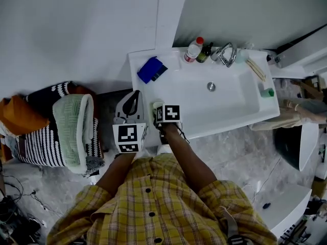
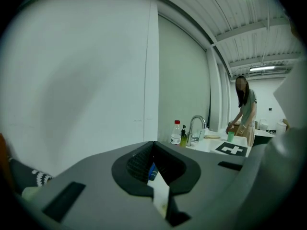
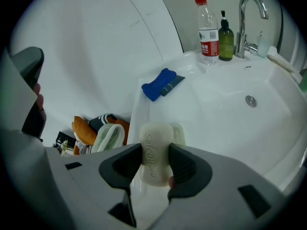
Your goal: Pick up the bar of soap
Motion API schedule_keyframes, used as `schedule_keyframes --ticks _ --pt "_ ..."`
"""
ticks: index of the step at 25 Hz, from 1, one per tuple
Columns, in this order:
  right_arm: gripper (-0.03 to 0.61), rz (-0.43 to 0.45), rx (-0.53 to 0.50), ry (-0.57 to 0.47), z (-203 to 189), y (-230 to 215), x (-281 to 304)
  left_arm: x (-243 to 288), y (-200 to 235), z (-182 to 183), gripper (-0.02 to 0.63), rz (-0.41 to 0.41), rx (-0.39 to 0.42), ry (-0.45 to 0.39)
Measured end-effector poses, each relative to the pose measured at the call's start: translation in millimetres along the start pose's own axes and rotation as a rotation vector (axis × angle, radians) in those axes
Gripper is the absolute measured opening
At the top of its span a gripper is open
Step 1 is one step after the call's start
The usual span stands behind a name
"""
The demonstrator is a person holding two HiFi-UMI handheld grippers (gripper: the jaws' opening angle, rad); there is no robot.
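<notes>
Right hand-held gripper [image 3: 156, 166]: jaws clamped on the two long sides of the soap [image 3: 154, 145], held on end at the near left corner of the sink [image 3: 230, 123]. Left hand-held gripper [image 2: 154, 163]: jaws together, nothing between them, just beside the right one. Blue cloth [image 3: 160, 84] on the rim farther back.

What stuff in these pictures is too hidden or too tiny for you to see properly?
Right gripper view: the pale shape behind the bar of soap is mostly covered by it; a dish or another bar, I cannot tell.
Left gripper view: the blue thing shows only as a sliver between the fingers of the left gripper.
Right gripper view: the print on the bottle label is too small to read.
</notes>
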State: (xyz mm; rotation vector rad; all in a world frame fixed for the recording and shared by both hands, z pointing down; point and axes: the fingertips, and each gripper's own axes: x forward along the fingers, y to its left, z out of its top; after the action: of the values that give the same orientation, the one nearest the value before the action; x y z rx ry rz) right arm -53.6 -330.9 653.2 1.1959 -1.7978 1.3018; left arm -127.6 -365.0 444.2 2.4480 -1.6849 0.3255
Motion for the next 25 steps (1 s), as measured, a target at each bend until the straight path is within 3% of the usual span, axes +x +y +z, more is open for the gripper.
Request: schedule_keyframes --ticks 5,12,20,25 --pt "0.19 0.043 -0.035 -0.151 22 10 -37 -2 -4 4 0.011 -0.004 0.019 -0.006" --pt "0.19 0.117 -0.208 -0.429 67 44 -104 -2 -10 17 0.011 -0.007 0.028 -0.026" --pt "0.19 0.079 -0.38 -0.796 103 71 -190 -16 -23 51 0.011 -0.015 0.052 -0.117" --pt "0.19 0.06 -0.44 -0.949 112 81 -223 -22 -28 67 0.011 -0.012 0.07 -0.16"
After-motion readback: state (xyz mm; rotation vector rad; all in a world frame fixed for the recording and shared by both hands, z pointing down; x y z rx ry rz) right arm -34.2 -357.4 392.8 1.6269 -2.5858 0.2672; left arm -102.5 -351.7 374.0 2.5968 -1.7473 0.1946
